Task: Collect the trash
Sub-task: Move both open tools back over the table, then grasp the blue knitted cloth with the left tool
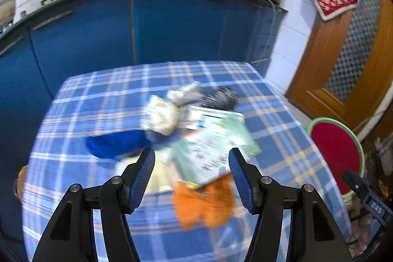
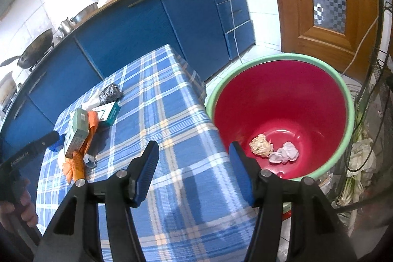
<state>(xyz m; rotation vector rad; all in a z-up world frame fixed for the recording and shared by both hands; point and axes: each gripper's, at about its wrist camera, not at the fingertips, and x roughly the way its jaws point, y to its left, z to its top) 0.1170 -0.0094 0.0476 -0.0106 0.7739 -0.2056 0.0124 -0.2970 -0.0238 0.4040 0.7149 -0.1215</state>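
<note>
So there's a pile of trash on the blue checked tablecloth (image 2: 157,114): a pale green carton (image 1: 216,149), a crumpled orange wrapper (image 1: 203,203), a balled-up paper wad (image 1: 161,116), a steel scourer (image 2: 111,91) and a small teal box (image 2: 109,112) all bunched together. The left gripper (image 1: 191,176) hangs over the pile with its jaws apart, gripping nothing. The right gripper (image 2: 194,171) sits by the table edge, jaws opening with nothing between them. Just beside the table, the red bin (image 2: 319,95) with the green rim has a tan paper ball (image 2: 260,145) and a white tissue (image 2: 285,152) at the bottom.
</note>
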